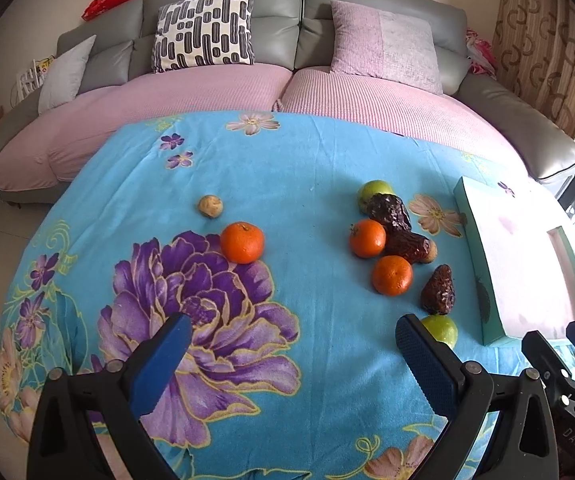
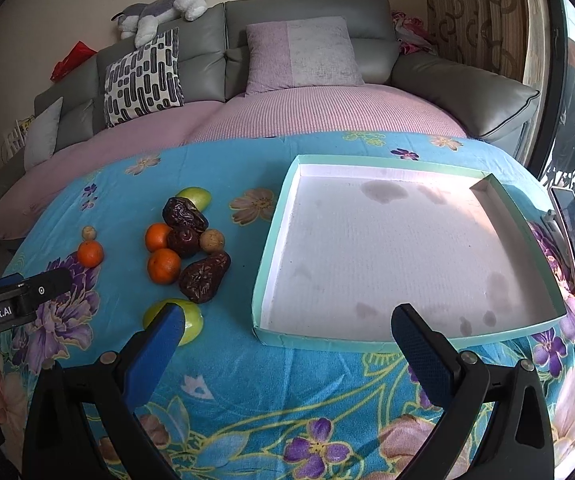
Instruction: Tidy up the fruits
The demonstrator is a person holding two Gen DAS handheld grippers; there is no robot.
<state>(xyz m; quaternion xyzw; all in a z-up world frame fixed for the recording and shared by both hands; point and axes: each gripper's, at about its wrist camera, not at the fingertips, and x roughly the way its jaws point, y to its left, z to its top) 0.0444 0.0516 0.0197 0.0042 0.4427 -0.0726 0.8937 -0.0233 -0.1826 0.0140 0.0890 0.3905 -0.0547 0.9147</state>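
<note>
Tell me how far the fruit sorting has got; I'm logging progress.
Nothing done: the tray holds no fruit. Nothing in hand: left gripper and right gripper are open. Left: oranges, dates, green fruit and the rest lie on the cloth.

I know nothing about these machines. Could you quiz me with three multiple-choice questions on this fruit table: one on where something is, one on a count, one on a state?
1. Where is the shallow box relative to the fruit pile?
A. right of it
B. left of it
C. under it

2. How many oranges lie on the cloth?
A. one
B. three
C. five

3. What is inside the box?
A. dates
B. apples
C. nothing

Answers:
1. A, the right wrist view shows the box to the right of the pile.
2. B, one orange lies apart, and two more sit among the dates.
3. C, its white floor is bare, and both grippers are open and empty.
</note>
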